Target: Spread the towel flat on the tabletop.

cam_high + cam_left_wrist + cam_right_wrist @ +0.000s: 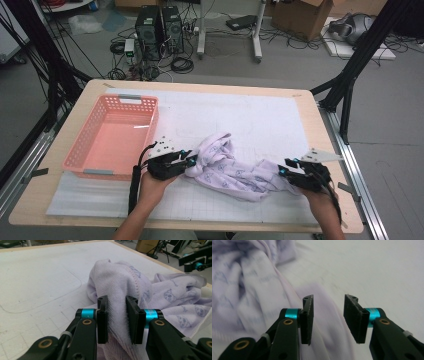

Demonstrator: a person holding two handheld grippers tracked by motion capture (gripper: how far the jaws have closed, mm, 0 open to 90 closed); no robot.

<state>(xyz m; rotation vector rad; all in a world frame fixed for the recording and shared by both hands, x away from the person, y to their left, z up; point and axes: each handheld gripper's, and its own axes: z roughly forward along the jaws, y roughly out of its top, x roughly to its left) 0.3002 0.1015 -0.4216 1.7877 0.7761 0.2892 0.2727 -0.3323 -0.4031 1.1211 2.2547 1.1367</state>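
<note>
Pale wood tabletop with rounded corners, overlaid by a white gridded mat marked with faint outlines. Salmon-pink perforated plastic basket at the mat's left, holding nothing. Just right of it, across the mat's near middle, a crumpled lilac terry towel with small printed figures, bunched high at its left end and trailing low toward the right.

Left gripper, seen in the high view at the towel's left end, clamped on a raised fold of the cloth: in the left gripper view both black pads pressed against the terry, gap narrow and packed with fabric.

Right gripper at the towel's right end, held low over the mat. In the right gripper view jaws parted, pads clear of the cloth, thin towel edge lying beneath and between them, not pinched. Picture soft and blurred there.

Beyond the table: grey floor, two black computer towers amid tangled cables, white legs of a stand, brown cardboard boxes, black frame struts at both sides, metal rails along the table edges.
</note>
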